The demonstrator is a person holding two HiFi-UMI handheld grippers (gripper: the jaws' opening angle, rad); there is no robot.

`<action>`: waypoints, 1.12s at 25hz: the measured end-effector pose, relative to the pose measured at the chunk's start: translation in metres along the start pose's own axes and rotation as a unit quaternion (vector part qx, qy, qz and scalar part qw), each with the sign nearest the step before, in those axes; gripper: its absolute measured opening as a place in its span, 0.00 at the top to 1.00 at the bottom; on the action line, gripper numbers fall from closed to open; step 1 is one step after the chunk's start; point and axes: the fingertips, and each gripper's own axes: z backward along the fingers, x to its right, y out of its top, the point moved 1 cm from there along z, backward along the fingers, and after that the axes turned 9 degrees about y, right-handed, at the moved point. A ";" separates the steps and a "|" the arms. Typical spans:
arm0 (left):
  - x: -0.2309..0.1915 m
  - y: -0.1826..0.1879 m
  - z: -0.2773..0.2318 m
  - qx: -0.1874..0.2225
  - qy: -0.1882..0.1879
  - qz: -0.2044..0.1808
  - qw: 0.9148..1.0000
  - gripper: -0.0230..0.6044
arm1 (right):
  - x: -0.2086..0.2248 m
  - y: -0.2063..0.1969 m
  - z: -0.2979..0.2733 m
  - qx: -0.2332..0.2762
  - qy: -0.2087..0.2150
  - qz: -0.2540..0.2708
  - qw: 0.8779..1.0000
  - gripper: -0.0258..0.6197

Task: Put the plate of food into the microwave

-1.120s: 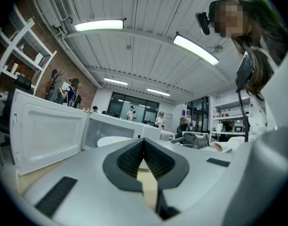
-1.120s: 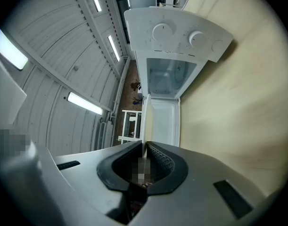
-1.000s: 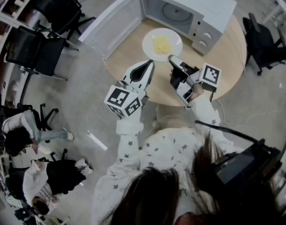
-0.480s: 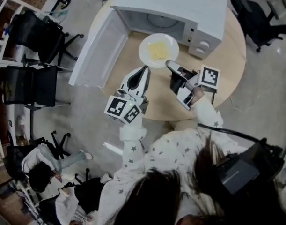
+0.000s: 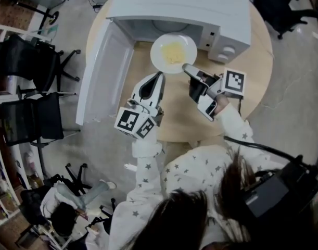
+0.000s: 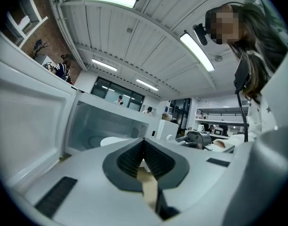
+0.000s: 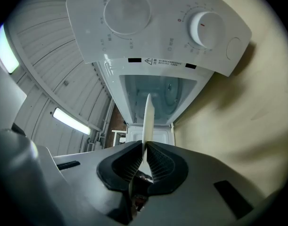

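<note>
A white plate [image 5: 173,53] with yellow food on it hangs at the mouth of the white microwave [image 5: 185,7], whose door [image 5: 102,72] stands swung open to the left. My right gripper [image 5: 187,68] is shut on the plate's near rim; in the right gripper view the plate [image 7: 147,119] shows edge-on between the jaws, pointing into the microwave cavity [image 7: 155,98]. My left gripper [image 5: 157,78] is shut with nothing in it, hovering over the table left of the plate; the plate [image 6: 115,141] and the open cavity [image 6: 106,126] lie ahead of it.
The microwave stands on a round wooden table [image 5: 252,72]. Black office chairs [image 5: 28,66] stand on the floor at left and another chair [image 5: 273,7] at top right. A person [image 5: 70,207] sits at lower left.
The plate has moved from the table in front of the microwave up to the cavity's mouth, carried by my right gripper. My left gripper stayed beside it.
</note>
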 end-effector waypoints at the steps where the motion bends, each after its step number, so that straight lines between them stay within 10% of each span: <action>1: -0.003 -0.001 -0.004 -0.004 -0.007 0.003 1.000 0.97 | 0.001 0.002 -0.001 0.004 -0.004 0.007 1.000 0.92; 16: -0.079 -0.041 -0.074 -0.077 -0.185 -0.001 0.980 0.97 | 0.064 0.049 -0.067 0.171 -0.007 0.047 0.984 0.92; 28: -0.058 -0.048 -0.084 -0.099 -0.209 0.025 0.973 0.97 | 0.069 0.062 -0.069 0.215 -0.059 0.023 0.974 0.92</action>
